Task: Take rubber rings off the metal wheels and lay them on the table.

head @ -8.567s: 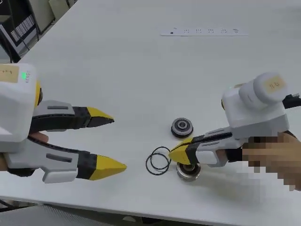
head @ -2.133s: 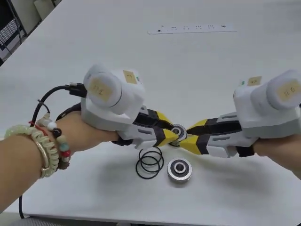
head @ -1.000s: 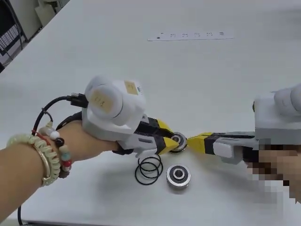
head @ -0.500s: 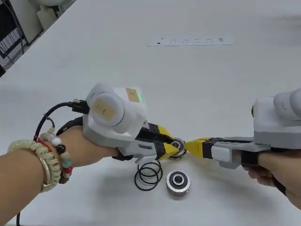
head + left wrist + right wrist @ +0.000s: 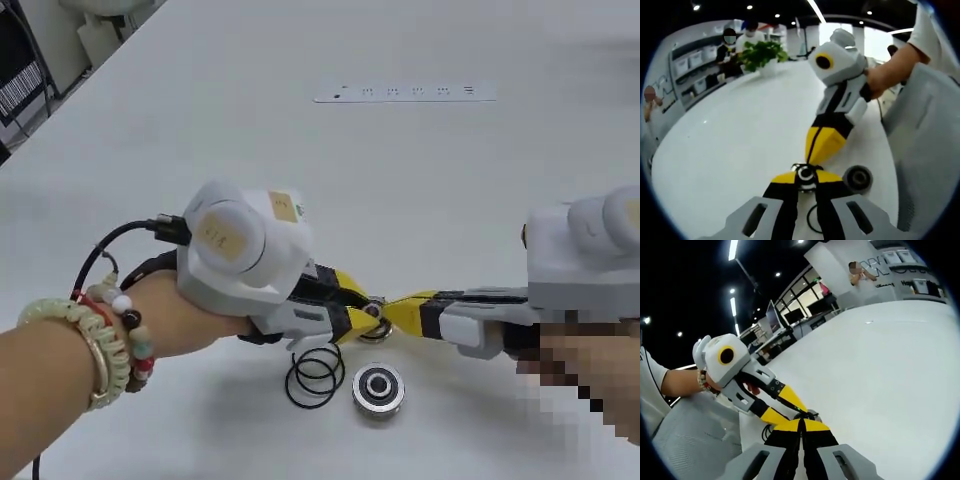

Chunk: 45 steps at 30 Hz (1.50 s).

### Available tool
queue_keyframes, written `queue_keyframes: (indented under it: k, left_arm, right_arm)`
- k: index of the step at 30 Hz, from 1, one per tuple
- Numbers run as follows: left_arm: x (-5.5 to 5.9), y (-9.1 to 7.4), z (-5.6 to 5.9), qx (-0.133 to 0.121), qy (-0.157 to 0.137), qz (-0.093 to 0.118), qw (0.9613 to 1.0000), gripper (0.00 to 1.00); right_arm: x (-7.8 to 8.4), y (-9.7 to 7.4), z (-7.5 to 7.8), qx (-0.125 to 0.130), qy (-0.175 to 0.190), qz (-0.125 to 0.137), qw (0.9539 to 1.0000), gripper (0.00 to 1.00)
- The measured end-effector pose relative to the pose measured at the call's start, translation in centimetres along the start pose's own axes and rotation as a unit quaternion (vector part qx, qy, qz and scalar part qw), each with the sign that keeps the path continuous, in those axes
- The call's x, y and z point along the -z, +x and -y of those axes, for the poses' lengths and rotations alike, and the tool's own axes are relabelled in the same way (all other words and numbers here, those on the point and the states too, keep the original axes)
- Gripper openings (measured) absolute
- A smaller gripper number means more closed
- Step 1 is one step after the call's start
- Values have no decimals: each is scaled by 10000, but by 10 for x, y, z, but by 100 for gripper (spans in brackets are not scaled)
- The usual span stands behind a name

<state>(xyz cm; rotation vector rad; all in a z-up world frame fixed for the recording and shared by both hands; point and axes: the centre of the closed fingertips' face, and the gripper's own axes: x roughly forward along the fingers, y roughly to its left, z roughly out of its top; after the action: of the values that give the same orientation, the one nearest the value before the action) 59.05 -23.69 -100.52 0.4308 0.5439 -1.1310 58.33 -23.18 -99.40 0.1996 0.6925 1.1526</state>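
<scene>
My left gripper (image 5: 362, 318) comes in from the left and is shut on a small metal wheel (image 5: 373, 318) held just above the table. The left gripper view shows that wheel (image 5: 805, 174) clamped between the yellow fingertips (image 5: 785, 178). My right gripper (image 5: 388, 310) reaches in from the right with its jaws shut and its tips against the wheel's rim. Whether they pinch a rubber ring is hidden. In the right gripper view my right gripper (image 5: 801, 424) meets the wheel (image 5: 813, 415). Loose black rubber rings (image 5: 315, 375) lie on the table. A second wheel (image 5: 379, 388) lies flat beside them.
A white power strip (image 5: 405, 93) lies at the far side of the white table (image 5: 420, 200). A black cable (image 5: 110, 245) trails from the left gripper over the wrist. A potted plant (image 5: 762, 55) stands far off.
The right gripper has moved left, back against the wheel, after standing a little apart from it. The left gripper still holds the wheel in the same place.
</scene>
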Motion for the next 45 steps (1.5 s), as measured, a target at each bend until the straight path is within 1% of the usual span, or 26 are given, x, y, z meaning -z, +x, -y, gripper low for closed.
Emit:
queue_keyframes:
  k: [1,3,4,5,6,9,12,16,19,21,24,27,31,35,38,40,45]
  left_arm:
    - [0,0,0,-5,-1,1,10000,13]
    - [0,0,0,-23,0,6,10000,13]
    - [0,0,0,-30,-6,8,10000,13]
    - [0,0,0,-39,-26,12,10000,13]
    - [-1,0,0,-54,-56,16,10000,13]
    - [-1,0,0,-62,-38,20,10000,13]
    - [-1,0,0,-60,-86,6,9999,14]
    - [-4,-3,0,19,-146,-20,9999,15]
    - [-10,-11,5,148,-132,59,9998,20]
    - [-12,-17,6,187,-108,76,9997,23]
    - [-16,-30,8,240,-48,134,9996,28]
    - [-19,-47,10,270,-8,196,9994,32]
    - [-24,-69,9,184,57,311,9993,38]
    - [-29,-95,10,98,17,474,9988,47]
    - [-29,-112,12,41,19,556,9984,52]
    - [-26,-123,14,1,1,585,9983,55]
    - [-17,-148,16,-180,-24,593,9981,63]
  right_arm:
    - [-1,1,-1,-18,1,13,10000,0]
    - [-5,2,-9,-221,-46,72,9997,0]
    - [-6,2,-8,-136,-78,62,9999,0]
    - [-3,1,-2,43,-308,-51,9995,0]
    - [-2,1,-1,77,-348,-82,9993,0]
    - [1,-3,7,177,-249,-143,9994,0]
    - [2,-6,11,282,-255,-156,9992,0]
    - [0,-10,11,334,-263,-174,9989,0]
    - [-3,-12,9,383,-351,-190,9985,0]
    - [-6,-14,7,410,-393,-173,9982,0]
    - [-12,-19,4,459,-437,-146,9979,0]
    - [-15,-23,1,498,-455,-131,9976,0]
    - [-20,-32,-6,566,-494,-96,9971,0]
    - [-26,-43,-13,642,-496,-26,9967,0]
    - [-29,-51,-20,678,-466,39,9966,0]
    - [-31,-57,-26,707,-453,68,9964,0]
    - [-33,-68,-38,763,-473,113,9959,0]
